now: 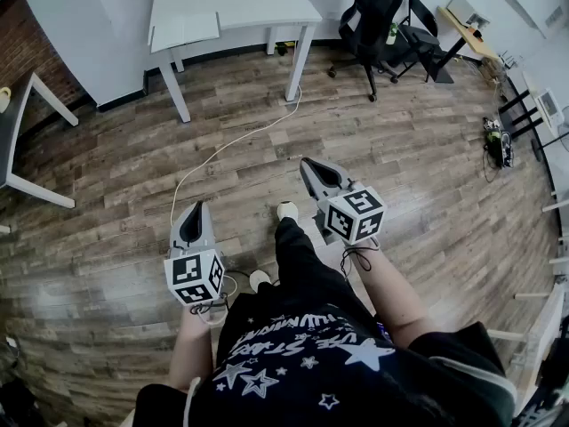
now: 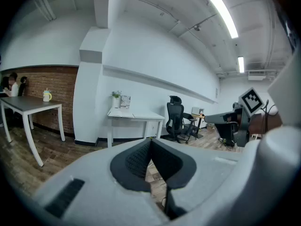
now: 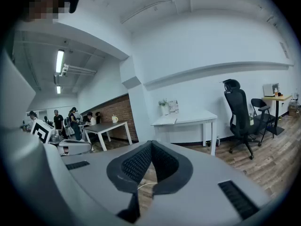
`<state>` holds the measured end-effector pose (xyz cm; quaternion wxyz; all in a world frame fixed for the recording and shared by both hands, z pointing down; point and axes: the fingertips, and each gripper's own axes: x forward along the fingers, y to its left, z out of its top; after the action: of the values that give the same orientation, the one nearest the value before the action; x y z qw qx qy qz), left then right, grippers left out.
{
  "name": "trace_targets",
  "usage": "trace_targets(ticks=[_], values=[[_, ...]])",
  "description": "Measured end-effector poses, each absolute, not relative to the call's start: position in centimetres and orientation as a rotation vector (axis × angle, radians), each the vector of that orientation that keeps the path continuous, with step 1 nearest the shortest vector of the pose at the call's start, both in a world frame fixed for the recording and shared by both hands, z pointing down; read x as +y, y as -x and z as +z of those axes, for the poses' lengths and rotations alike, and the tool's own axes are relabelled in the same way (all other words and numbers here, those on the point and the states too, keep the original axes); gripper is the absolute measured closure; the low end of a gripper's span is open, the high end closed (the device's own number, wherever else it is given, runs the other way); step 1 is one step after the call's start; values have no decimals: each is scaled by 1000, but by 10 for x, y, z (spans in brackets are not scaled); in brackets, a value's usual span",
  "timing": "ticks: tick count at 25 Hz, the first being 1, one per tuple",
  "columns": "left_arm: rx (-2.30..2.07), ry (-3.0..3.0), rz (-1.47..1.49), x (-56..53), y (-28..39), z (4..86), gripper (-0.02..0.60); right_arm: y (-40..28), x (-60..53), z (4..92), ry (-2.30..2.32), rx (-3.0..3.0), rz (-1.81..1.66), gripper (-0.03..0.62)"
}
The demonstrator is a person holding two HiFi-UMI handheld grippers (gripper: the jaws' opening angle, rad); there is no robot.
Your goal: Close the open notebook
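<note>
**Notebook lies far ahead of two closed, empty grippers**

Notebook (image 1: 184, 30) rests open and flat on the front left corner of a white table (image 1: 258, 7), well apart from both tools. The person stands on the wooden floor (image 1: 400, 149) with both forearms stretched forward at about waist height. Each hand aims its tool ahead and slightly downward.

The left gripper (image 1: 197, 207) has its jaws pressed together with nothing between them. The notebook lies almost straight beyond its tips, far across the floor.

The right gripper (image 1: 307, 163) is angled a little toward the left one, its jaws likewise closed on nothing. From it the notebook lies far ahead and to the left. A black office chair (image 1: 369, 16) stands just right of the table.
</note>
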<state>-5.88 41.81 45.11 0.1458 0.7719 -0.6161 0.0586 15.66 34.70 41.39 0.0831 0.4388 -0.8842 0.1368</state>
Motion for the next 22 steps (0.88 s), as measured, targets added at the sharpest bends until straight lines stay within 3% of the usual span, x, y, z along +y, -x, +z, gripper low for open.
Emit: trace_targets(ticks=[12,22], values=[[-1856,-2268,218,401,72,437,561,-156,320,401,-1316,-2687,400,589],[-1792,-2238,201,323,50,449,536,-160,246,421,-1253,-2718,428,588]])
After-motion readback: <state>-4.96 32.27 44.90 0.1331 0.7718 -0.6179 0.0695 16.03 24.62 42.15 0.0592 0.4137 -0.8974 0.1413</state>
